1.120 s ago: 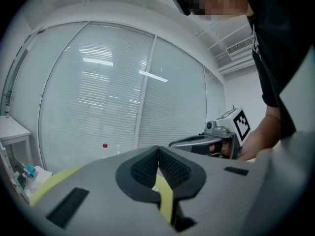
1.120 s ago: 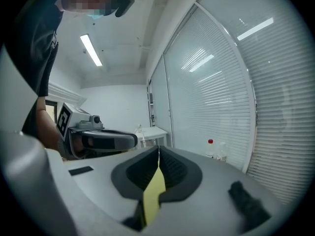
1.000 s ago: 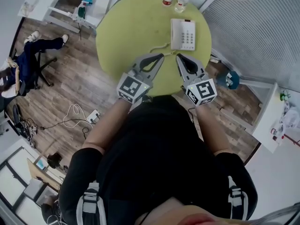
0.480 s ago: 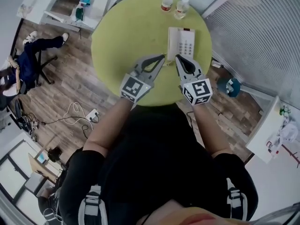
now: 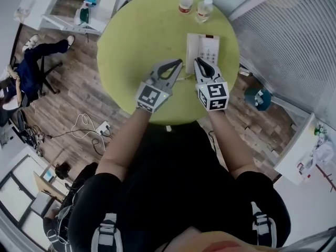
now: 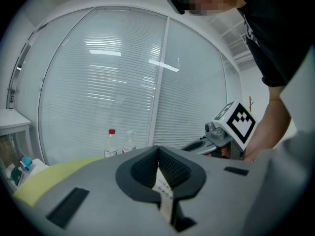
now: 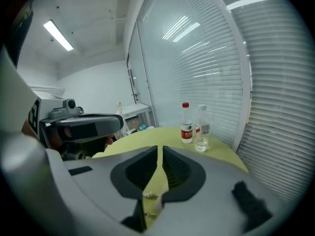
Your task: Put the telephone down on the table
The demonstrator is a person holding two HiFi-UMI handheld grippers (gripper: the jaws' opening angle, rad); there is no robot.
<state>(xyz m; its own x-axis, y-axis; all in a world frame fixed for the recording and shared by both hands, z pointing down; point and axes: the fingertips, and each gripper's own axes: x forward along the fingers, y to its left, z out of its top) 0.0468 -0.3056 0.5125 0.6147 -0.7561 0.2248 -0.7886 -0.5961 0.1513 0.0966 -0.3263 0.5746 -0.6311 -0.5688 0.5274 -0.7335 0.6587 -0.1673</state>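
Note:
A white telephone (image 5: 203, 47) lies on the round yellow-green table (image 5: 142, 35), at its far right, keypad up. Its coiled cord (image 5: 184, 77) trails toward me between the grippers. My left gripper (image 5: 180, 62) hovers just left of the phone's near end, jaws shut and empty. My right gripper (image 5: 197, 60) is shut too, with its tips over the phone's near edge. In the left gripper view the shut left gripper (image 6: 158, 149) has keypad buttons (image 6: 163, 190) showing below its tips. The right gripper (image 7: 160, 149), seen from its own camera, has a bit of cord (image 7: 149, 194) under it.
Two bottles stand at the table's far edge: a red-capped one (image 5: 185, 0) and a clear one (image 5: 203, 9). Window blinds (image 5: 294, 30) run along the right. A white desk (image 5: 100, 7) and a seated person (image 5: 26, 72) are off to the left.
Both grippers have moved forward over the table, closer to the telephone. Their jaws stayed shut.

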